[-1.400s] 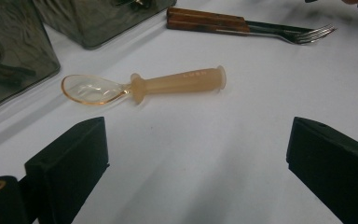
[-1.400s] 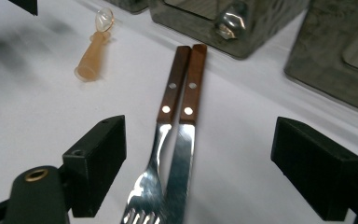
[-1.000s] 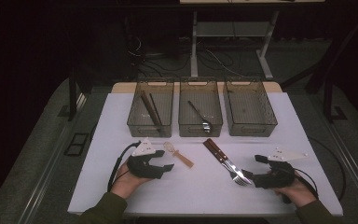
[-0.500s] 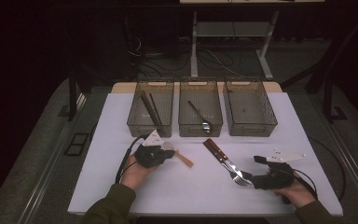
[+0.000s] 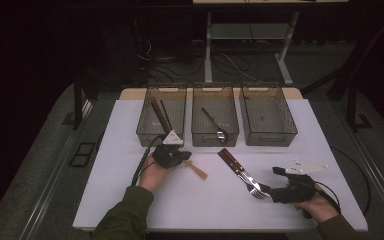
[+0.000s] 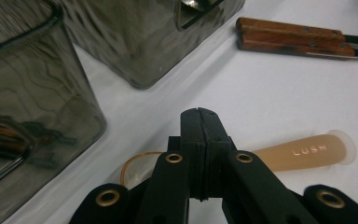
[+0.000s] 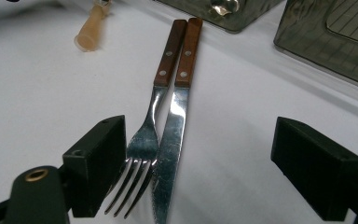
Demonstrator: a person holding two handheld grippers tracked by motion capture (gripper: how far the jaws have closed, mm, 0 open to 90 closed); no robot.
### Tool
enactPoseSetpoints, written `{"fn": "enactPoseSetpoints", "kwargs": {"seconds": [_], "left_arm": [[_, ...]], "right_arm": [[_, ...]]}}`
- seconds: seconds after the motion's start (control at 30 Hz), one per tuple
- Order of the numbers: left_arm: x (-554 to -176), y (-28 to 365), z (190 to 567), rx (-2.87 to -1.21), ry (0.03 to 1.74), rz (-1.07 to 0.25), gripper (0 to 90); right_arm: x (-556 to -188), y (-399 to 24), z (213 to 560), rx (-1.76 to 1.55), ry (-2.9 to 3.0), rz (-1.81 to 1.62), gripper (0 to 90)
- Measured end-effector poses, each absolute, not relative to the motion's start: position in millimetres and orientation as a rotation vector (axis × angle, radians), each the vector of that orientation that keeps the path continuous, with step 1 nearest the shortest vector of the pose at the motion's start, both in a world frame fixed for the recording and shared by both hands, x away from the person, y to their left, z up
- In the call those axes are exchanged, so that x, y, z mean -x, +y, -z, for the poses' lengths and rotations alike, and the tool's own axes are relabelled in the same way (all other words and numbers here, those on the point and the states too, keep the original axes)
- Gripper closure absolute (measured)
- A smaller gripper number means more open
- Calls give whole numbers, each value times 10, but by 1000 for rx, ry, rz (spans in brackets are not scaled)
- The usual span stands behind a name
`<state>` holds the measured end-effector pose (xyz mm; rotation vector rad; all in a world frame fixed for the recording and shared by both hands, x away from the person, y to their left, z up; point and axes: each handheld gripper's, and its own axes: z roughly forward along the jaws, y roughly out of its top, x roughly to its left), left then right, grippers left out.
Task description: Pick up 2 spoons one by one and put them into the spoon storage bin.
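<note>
A tan plastic spoon [image 6: 303,151] lies on the white table, its bowl and neck running under my left gripper [image 6: 198,114]. Those jaws are pressed together with no gap; whether they pinch the spoon I cannot tell. From above, the left gripper [image 5: 182,156] sits just in front of the left bin, at the near end of the spoon [image 5: 196,170]. A wood-handled fork [image 7: 144,140] and knife [image 7: 172,126] lie side by side. My right gripper [image 7: 200,158] is open, one jaw on each side of the fork tines and the knife tip. It rests at the front right [image 5: 266,191].
Three smoked plastic bins stand in a row at the back of the table [image 5: 205,210]. The left bin [image 5: 139,131] holds dark sticks, the middle bin [image 5: 215,141] a metal spoon, and the right bin [image 5: 270,141] looks bare. Cables trail from both grippers.
My left hand has moved away from the front edge, up to the spoon beside the left bin, and its jaws have closed. The right hand has stayed put.
</note>
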<state>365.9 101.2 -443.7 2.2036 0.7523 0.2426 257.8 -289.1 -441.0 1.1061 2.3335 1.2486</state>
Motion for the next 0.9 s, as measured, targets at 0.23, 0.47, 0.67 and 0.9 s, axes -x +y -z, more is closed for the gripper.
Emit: {"fn": "enactPoseSetpoints", "kwargs": {"seconds": [0.23, 0.47, 0.67, 0.9], "left_arm": [[-3665, 979, 4470, -2264, 771, -246, 897], [-3634, 984, 4442, -2302, 786, -244, 897], [-3566, 1022, 4424, -2325, 781, -241, 897], [-3462, 1087, 4399, -2349, 788, -214, 897]], "right_arm": [[-2577, -2888, 4408, -1101, 2335, -1241, 178], [-2572, -2893, 4402, -1087, 2334, -1231, 178], [-2573, -2897, 4404, -1081, 2335, -1221, 178], [-2569, -2893, 4406, -1078, 2338, -1216, 178]]}}
